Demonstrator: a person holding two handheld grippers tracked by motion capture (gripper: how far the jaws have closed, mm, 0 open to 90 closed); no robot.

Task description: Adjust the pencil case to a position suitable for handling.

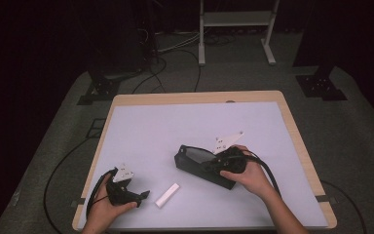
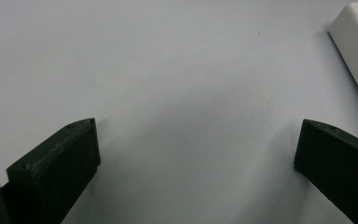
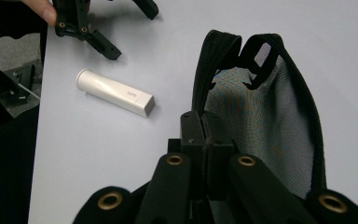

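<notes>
Mesh pouch (image 1: 202,163) sits right of centre on the table (image 1: 175,126), its rim pinched in the right gripper (image 3: 200,128) fingers; left gripper (image 2: 196,154) fingers wide, near white tube (image 1: 167,194). Thin hold, so rim could slip out.

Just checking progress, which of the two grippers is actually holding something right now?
The right gripper, shut on the black mesh pouch's rim; the left gripper's jaws stand open over bare table.
</notes>
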